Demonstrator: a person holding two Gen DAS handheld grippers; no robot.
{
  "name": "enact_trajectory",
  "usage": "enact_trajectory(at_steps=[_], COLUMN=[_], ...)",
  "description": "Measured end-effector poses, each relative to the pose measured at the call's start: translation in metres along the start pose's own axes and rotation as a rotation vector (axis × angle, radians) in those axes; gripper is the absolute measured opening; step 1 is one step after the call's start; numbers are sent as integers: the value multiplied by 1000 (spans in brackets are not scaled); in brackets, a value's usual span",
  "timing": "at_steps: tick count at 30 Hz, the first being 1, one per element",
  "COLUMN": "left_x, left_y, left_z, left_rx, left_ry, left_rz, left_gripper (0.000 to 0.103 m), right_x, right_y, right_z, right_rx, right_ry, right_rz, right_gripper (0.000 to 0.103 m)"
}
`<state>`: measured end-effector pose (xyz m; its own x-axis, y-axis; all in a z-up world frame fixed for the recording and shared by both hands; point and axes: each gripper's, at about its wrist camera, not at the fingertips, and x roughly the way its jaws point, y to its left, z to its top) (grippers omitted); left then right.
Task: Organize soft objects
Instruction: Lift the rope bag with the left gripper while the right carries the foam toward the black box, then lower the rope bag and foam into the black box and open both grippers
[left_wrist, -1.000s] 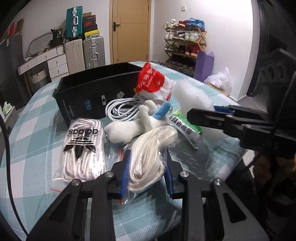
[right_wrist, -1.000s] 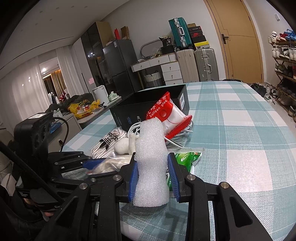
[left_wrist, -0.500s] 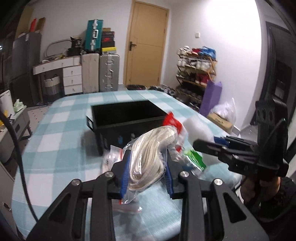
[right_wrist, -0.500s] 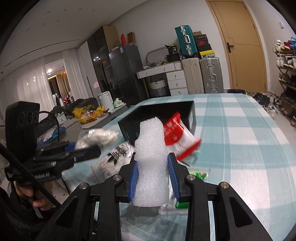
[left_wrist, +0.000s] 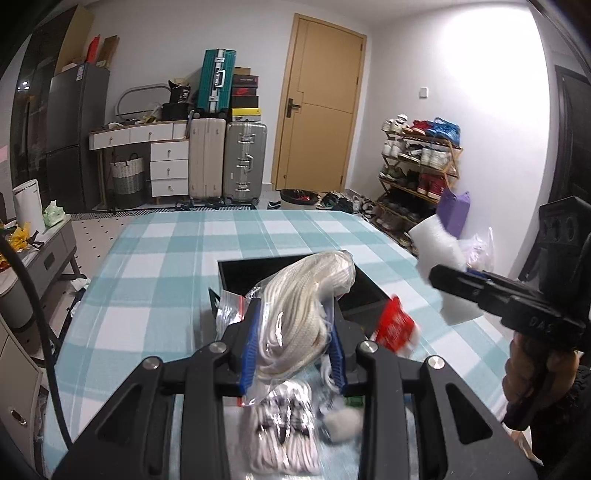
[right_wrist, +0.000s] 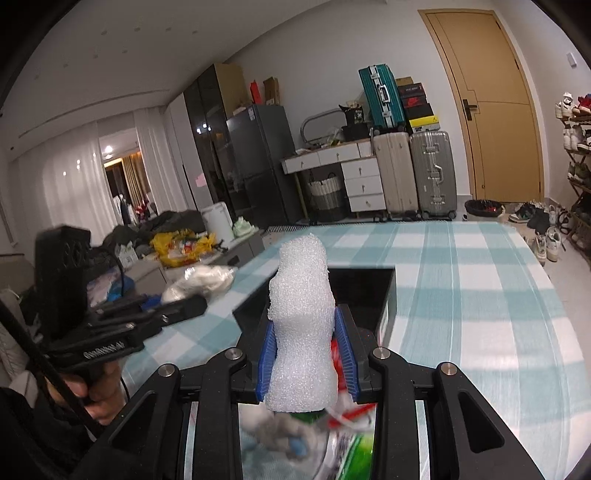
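My left gripper is shut on a clear bag of cream rope, held in the air just before the black open box. My right gripper is shut on a white foam piece, raised over the near end of the same black box. In the left wrist view the right gripper and its foam piece show at the right. In the right wrist view the left gripper with the rope bag shows at the left.
On the checked tablecloth below lie an adidas lace bag, a white plush and a red packet. A green packet lies under the right gripper. Suitcases, drawers and a shoe rack stand beyond the table.
Both grippers have risen off the table with their loads. The rope bag and the foam piece now hang above the pile, nearer the black box.
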<state>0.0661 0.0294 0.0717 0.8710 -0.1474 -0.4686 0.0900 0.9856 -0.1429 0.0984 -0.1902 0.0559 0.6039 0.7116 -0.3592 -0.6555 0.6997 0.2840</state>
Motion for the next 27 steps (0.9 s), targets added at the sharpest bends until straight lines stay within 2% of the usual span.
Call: enact_trajectory(at_steps=[3, 7, 16, 27], left_x=[17, 39, 78, 102], left_y=[7, 11, 14, 20], left_z=[10, 18, 27, 30], left_rx=[-19, -24, -23, -27], left_ry=[7, 27, 89, 136], left_rz=[16, 38, 62, 84], left_gripper=[31, 31, 31, 31], right_x=[8, 33, 78, 101], right_y=[-2, -6, -11, -23], right_z=[14, 25, 29, 30], right_rx=[-9, -26, -70, -87], right_ry=[0, 50, 141, 167], right_rz=[-13, -29, -48, -67], right_gripper=[31, 31, 31, 31])
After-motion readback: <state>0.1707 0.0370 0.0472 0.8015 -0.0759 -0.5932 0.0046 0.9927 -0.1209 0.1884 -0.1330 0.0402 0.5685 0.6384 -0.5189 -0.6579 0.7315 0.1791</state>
